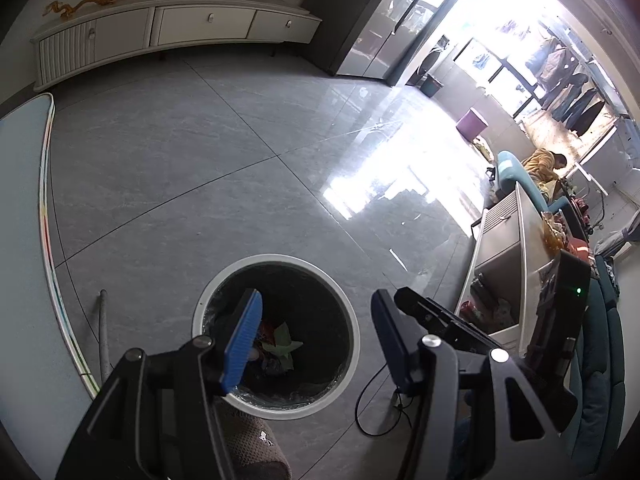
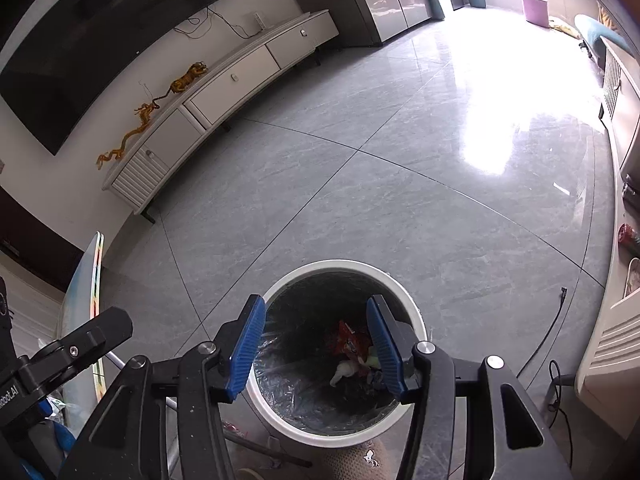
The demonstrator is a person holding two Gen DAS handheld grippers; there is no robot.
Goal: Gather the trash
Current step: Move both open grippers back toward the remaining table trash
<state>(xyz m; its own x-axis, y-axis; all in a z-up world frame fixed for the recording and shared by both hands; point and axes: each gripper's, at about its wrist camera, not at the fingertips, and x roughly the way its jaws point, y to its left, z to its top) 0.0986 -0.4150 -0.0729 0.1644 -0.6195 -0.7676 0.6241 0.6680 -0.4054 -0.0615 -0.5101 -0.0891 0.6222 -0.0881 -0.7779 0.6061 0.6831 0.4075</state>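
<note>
My left gripper [image 1: 316, 340] and right gripper [image 2: 316, 344] both hung with fingers spread and empty over the white bin [image 2: 416, 318], where the trash [image 2: 352, 346] lay; its wrapper print was unreadable. Beyond were grey floor tiles [image 2: 360, 200], then the TV cabinet [image 2: 240, 68].

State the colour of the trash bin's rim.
White; the trash bin rim shows best in the right wrist view.

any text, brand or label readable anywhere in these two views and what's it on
"oboot.AI", cut off at the picture's left edge: on the left gripper body, seen in the right wrist view.
Red wrapper in the trash bin: print too blurred to read.
Slipper: small white logo, no letters legible.
</note>
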